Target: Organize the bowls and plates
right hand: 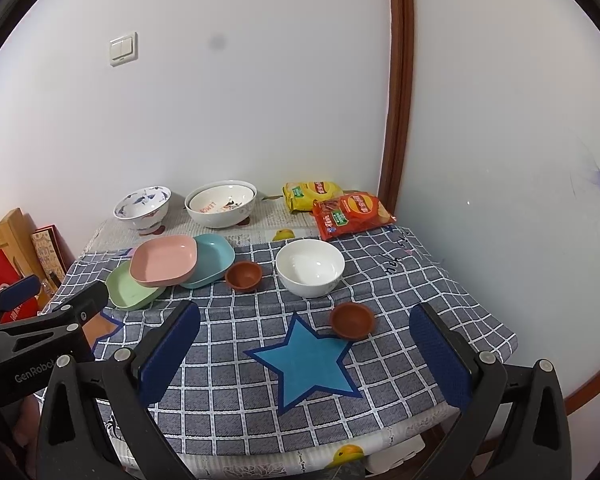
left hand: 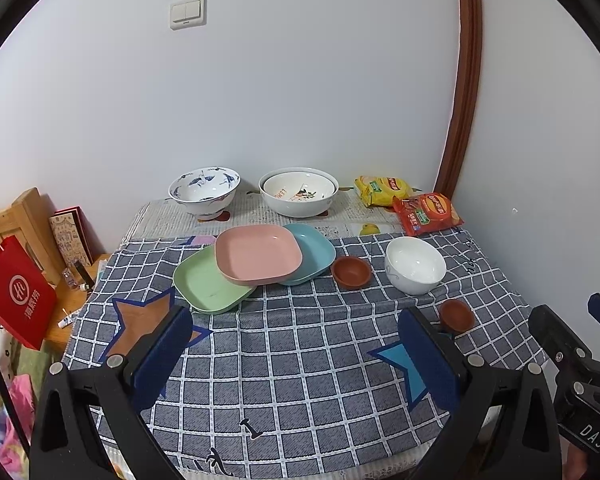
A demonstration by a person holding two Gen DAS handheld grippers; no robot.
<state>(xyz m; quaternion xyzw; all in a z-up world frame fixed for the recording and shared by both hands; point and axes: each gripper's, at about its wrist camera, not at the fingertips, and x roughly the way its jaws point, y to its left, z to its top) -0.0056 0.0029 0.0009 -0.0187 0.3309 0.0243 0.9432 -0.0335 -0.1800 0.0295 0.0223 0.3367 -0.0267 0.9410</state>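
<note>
Both tools gape empty — left tool (left hand: 296, 344), right tool (right hand: 306, 340) — plates (left hand: 259, 254) beyond.

Near checked cloth (right hand: 228, 380) lies bare — beyond, plates (left hand: 256, 256), small brown bowls (right hand: 352, 320) and perhaps the white bowl (right hand: 310, 268) crowd the way.

Even, soft indoor light; faint shadows. Small glare spots inside white bowl (right hand: 310, 267). Strong fisheye bending, black vignette corners. Sharp focus.
</note>
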